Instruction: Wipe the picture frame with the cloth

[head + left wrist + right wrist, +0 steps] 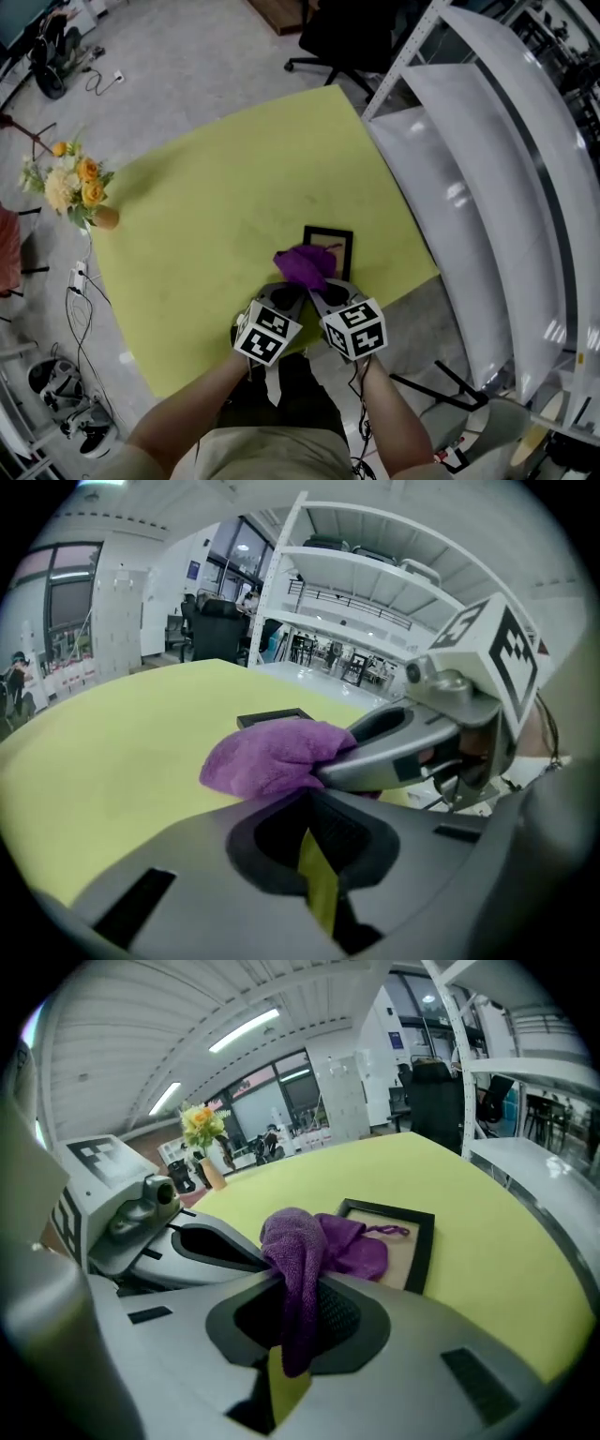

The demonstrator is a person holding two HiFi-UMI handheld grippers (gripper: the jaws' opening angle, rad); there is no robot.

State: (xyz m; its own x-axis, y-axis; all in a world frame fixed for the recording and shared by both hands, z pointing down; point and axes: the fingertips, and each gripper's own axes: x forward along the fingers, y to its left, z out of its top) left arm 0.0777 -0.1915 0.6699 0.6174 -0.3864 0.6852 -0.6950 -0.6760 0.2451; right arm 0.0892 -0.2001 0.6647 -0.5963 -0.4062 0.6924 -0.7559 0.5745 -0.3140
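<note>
Here: right gripper clamped on the fuzzy purple cloth, which drapes forward onto the black-rimmed rectangular picture frame.
Frame lies flat on the yellow-green tabletop, just ahead of the right jaws, with the cloth over its near corner. Pinched at one end, probably so the loose bulk can drag across the frame's face. Left gripper sits close beside the right one, jaws together, nothing between them; idle, perhaps ready to steady the frame.

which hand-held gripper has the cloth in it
The right hand-held gripper: the purple cloth hangs pinched between its jaws. The left hand-held gripper grips nothing.
</note>
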